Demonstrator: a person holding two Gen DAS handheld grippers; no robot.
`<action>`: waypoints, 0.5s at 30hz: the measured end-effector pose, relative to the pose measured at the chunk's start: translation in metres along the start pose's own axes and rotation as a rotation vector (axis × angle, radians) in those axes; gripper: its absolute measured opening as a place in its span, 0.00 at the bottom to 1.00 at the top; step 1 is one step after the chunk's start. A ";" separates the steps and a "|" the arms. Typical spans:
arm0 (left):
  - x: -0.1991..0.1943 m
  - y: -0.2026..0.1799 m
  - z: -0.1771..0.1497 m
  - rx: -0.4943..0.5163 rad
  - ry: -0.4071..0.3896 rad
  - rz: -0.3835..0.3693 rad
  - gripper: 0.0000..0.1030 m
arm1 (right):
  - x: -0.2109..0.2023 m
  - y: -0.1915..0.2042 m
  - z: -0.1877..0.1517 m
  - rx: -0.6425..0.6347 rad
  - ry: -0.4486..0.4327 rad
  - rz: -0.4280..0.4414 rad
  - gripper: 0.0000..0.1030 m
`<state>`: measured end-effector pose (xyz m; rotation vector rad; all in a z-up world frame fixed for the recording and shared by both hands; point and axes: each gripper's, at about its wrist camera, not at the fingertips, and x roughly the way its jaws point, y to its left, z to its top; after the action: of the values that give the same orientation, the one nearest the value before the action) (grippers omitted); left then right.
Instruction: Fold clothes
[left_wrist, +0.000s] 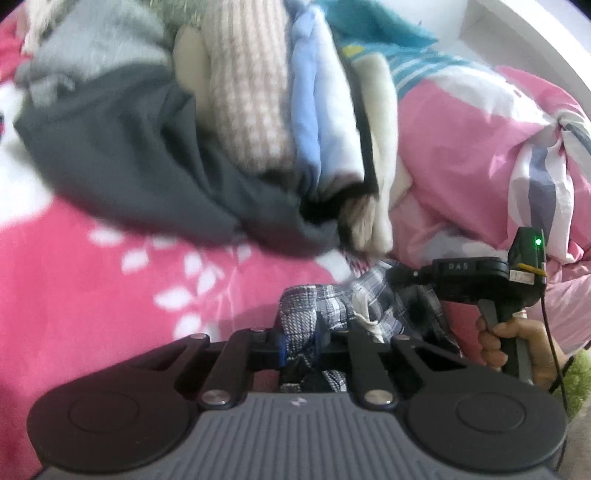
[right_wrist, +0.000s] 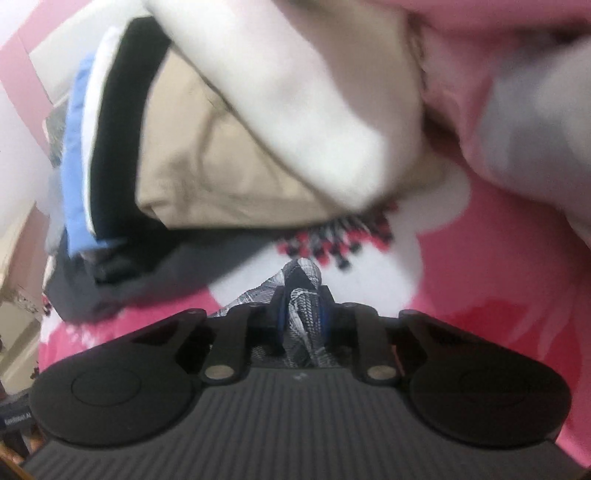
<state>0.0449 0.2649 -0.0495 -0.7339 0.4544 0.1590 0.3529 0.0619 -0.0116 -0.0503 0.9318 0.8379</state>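
A dark blue and white plaid garment (left_wrist: 332, 310) lies bunched on the pink flowered bedspread (left_wrist: 110, 280). My left gripper (left_wrist: 301, 338) is shut on a fold of it. In the left wrist view the right gripper (left_wrist: 402, 277) comes in from the right, held by a hand (left_wrist: 517, 347), and pinches the same garment a little farther along. In the right wrist view the plaid garment (right_wrist: 301, 291) is clamped between the blue pads of my right gripper (right_wrist: 301, 314). A pile of clothes (left_wrist: 221, 110) lies just beyond both grippers.
The pile of clothes (right_wrist: 207, 147) holds dark grey, knitted pink, light blue, white, beige and black pieces. A pink striped quilt (left_wrist: 498, 155) is heaped at the right. A white wall or headboard (left_wrist: 524, 33) runs behind it. A green mat (left_wrist: 576, 380) shows at the lower right.
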 end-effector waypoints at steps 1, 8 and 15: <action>-0.002 0.000 0.002 0.007 -0.016 0.009 0.13 | 0.001 0.004 0.003 -0.011 -0.015 0.005 0.14; 0.000 0.011 0.010 -0.008 -0.036 0.077 0.13 | 0.022 0.010 0.021 -0.031 -0.043 0.049 0.14; 0.009 0.010 0.008 0.024 -0.016 0.109 0.16 | 0.050 -0.002 0.011 0.008 -0.030 -0.007 0.30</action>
<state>0.0528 0.2775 -0.0546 -0.6845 0.4802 0.2607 0.3779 0.0951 -0.0412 -0.0343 0.9067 0.8265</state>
